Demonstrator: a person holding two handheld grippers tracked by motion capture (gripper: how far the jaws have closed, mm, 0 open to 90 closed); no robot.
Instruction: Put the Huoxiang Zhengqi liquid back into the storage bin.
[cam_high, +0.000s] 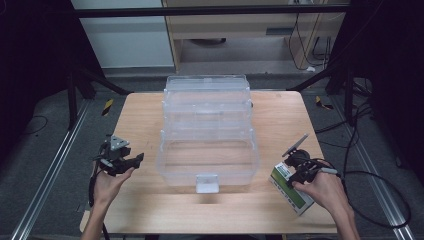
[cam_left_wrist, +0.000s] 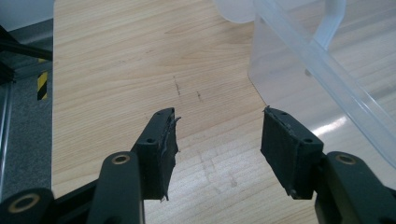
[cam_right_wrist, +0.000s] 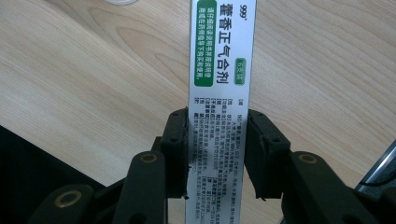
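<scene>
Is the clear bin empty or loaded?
Empty. In the high view the clear bin shows bare floor through its walls; the medicine box lies outside on the table.

the white and green box (cam_right_wrist: 219, 93) runs off the top and bottom edges of the right gripper view, and its small print is too fine to read. the clear plastic bin (cam_left_wrist: 322, 70) is cut off by the left gripper view's top and right edges.
</scene>
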